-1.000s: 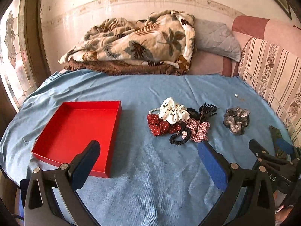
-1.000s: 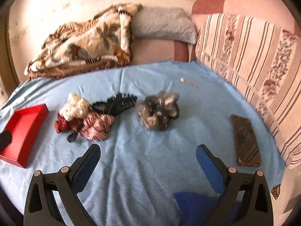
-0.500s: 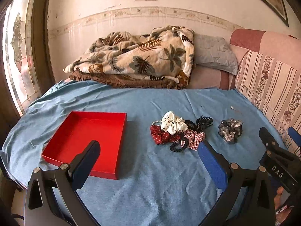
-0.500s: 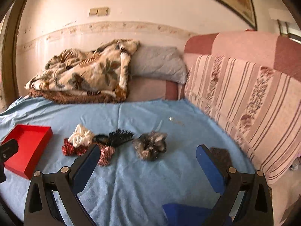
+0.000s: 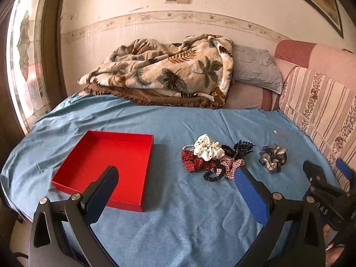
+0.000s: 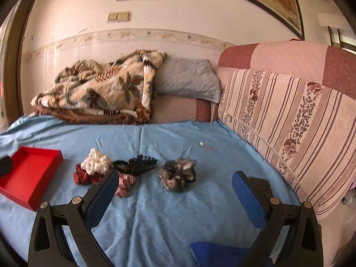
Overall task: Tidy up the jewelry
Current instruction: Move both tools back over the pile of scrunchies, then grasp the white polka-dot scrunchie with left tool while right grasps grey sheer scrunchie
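Note:
An empty red tray [image 5: 106, 162] [image 6: 26, 173] lies on the blue sheet at the left. To its right sits a heap of hair accessories: a white scrunchie [image 5: 208, 150] [image 6: 95, 161], a red dotted bow [image 5: 193, 163], a plaid bow [image 5: 231, 164], a black hair tie [image 5: 212, 175] and a black claw clip [image 5: 243, 148] [image 6: 142, 163]. A grey scrunchie [image 5: 272, 158] [image 6: 176, 174] lies apart on the right. My left gripper [image 5: 175, 191] hovers open in front of the tray and heap. My right gripper [image 6: 174, 191] is open and empty, just short of the grey scrunchie.
A leaf-print blanket [image 5: 169, 73] and a grey pillow [image 5: 253, 69] are piled at the back by the wall. A striped cushion [image 6: 289, 129] borders the right side. A small silver piece [image 6: 202, 143] lies on the sheet behind the grey scrunchie. A dark flat object [image 6: 260, 183] sits behind my right finger.
Both grippers have pulled back and tilted upward, so more wall shows and the tray and accessories look smaller and farther. Both stay open; nothing on the sheet has moved.

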`<state>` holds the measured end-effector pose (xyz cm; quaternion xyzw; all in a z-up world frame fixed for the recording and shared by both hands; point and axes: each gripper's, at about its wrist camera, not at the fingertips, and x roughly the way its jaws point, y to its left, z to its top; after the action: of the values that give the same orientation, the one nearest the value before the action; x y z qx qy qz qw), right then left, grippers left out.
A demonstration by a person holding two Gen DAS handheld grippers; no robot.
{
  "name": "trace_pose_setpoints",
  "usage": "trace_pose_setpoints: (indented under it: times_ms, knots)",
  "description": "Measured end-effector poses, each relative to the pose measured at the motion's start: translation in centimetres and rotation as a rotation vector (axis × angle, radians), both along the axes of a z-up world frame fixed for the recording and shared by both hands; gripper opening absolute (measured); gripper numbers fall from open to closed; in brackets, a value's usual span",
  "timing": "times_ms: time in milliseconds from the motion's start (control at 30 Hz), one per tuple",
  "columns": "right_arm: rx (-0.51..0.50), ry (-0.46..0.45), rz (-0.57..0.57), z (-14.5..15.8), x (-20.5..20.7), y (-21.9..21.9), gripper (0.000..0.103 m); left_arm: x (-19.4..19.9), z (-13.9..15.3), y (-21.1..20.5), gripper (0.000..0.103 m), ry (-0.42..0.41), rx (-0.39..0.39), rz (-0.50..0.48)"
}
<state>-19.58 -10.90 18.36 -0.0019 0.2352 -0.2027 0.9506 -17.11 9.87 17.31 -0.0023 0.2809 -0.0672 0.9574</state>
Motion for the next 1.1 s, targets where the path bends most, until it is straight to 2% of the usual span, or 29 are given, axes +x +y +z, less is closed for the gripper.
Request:
trace_pose_setpoints:
  times_ms: [133, 267, 567, 733, 867, 1100]
  knots:
    - [0.072, 0.042, 0.009, -1.6, 0.6, -1.3, 0.103, 1.0, -0.9, 0.5, 0.103, 0.033, -0.007, 0.024]
    - [0.092, 0.069, 0.007, -2.8, 1.2, -2.3, 0.103, 2.2, -1.6, 0.1, 0.103, 0.057, 0.032, 0.024]
    - [0.181, 0.161, 0.015, -5.6, 3.7, -6.8, 0.103, 6.5, -2.5, -1.1, 0.103, 0.098, 0.102, -0.039]
    - [0.201, 0.208, 0.042, -6.9, 5.5, -7.9, 0.101, 10.4, -4.2, -2.4, 0.102, 0.189, 0.068, -0.11]
    - [0.212, 0.225, 0.066, -7.7, 6.7, -8.1, 0.1, 13.9, -6.1, -3.6, 0.089, 0.281, 0.039, -0.136]
    - [0.255, 0.244, 0.022, -8.7, 10.0, -10.7, 0.095, 18.7, -7.7, -6.6, 0.089, 0.314, 0.038, -0.186]
